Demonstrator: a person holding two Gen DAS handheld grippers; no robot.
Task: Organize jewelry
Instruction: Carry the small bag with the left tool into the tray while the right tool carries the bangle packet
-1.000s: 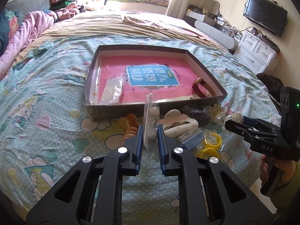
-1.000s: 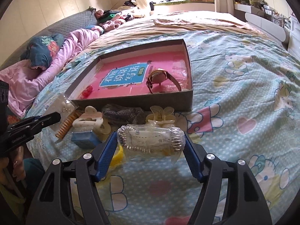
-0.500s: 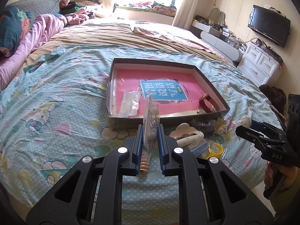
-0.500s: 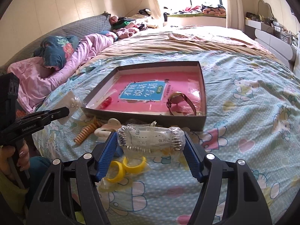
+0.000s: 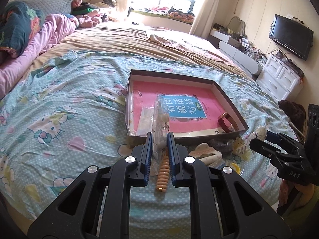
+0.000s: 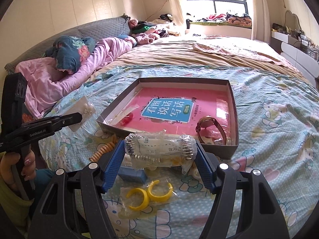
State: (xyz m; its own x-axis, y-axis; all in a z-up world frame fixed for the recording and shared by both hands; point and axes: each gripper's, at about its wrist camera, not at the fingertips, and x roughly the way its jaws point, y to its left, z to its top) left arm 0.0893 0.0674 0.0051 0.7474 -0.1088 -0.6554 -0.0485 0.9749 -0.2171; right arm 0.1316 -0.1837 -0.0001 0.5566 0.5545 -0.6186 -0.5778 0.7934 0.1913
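Bedroom, patterned bedspread: both grippers have risen from the clutter in front of the box [image 5: 231, 97]. Left gripper [image 5: 160, 146], pinched tight, carries a bagged earring card [image 5: 160, 125]; right gripper [image 6: 160, 155], half open, clamps a bagged bracelet [image 6: 159, 149]. Both pouches hang just short of the box, seemingly bound for it.

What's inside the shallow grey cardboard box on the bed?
The grey cardboard box holds a pink booklet, a brown-strapped watch, a small red item and a clear packet; beneath the booklet is hidden.
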